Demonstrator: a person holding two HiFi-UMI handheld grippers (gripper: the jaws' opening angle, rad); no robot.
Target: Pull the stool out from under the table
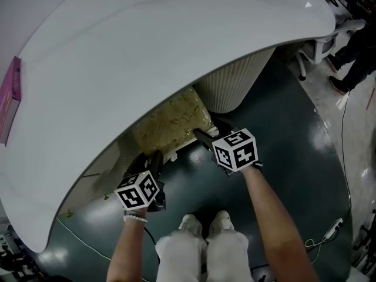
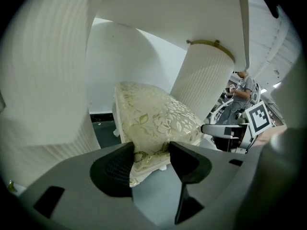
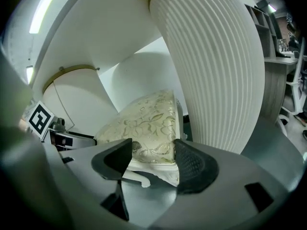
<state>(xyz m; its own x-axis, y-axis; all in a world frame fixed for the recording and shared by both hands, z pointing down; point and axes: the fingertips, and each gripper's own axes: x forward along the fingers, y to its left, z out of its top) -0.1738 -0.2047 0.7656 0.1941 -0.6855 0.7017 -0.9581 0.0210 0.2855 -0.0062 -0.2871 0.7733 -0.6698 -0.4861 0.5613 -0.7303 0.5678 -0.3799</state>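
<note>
The stool has a gold floral cushion and a white frame, and stands half under the white table. My left gripper is at its near left corner. In the left gripper view the cushion corner fills the gap between the jaws of the left gripper, which is shut on it. My right gripper is at the near right corner. The right gripper view has the seat edge held between the jaws of the right gripper.
A ribbed white pedestal stands just right of the stool, and another ribbed leg is on its left. A pink item lies at the table's left edge. A cable and a power strip lie on the dark floor. My feet are close behind.
</note>
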